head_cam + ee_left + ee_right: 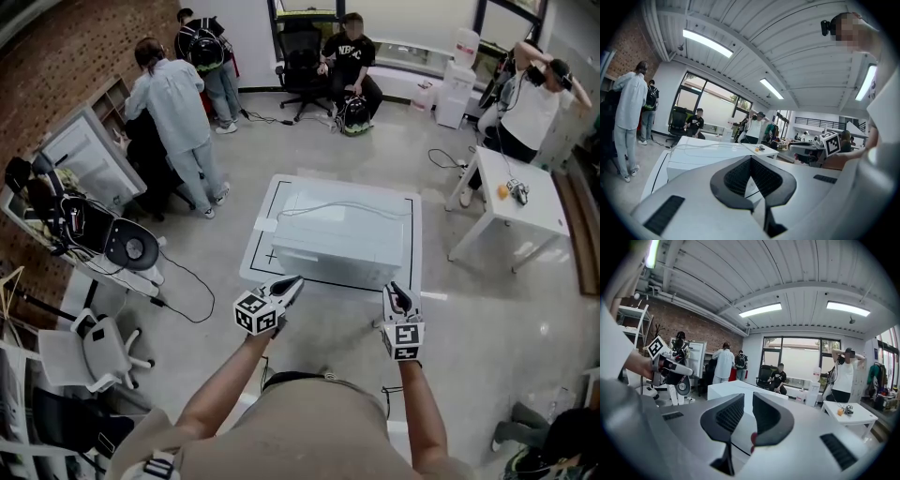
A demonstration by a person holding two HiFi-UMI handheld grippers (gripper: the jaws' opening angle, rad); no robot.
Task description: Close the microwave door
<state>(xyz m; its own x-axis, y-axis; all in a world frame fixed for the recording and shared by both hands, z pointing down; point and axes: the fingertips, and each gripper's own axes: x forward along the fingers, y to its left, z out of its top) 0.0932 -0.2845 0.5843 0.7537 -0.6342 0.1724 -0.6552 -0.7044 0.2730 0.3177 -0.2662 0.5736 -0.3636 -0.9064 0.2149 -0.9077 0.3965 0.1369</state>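
A white microwave (342,230) stands on a low white table (265,211) marked with black lines, and a thin cable lies across its top. From above I cannot tell how its door stands. My left gripper (292,282) hovers at the table's near edge, left of the microwave's front, fingers together with nothing between them. My right gripper (396,292) hangs by the near right corner, also shut and empty. The left gripper view looks over its shut jaws at the microwave (708,154). In the right gripper view the box (736,392) lies beyond the closed jaws.
Two people (178,112) stand at the back left by a cluttered bench, and one sits on a chair (349,66) at the back. Another person stands by a small white table (520,202) on the right. An office chair (94,352) and floor cables (187,281) lie to my left.
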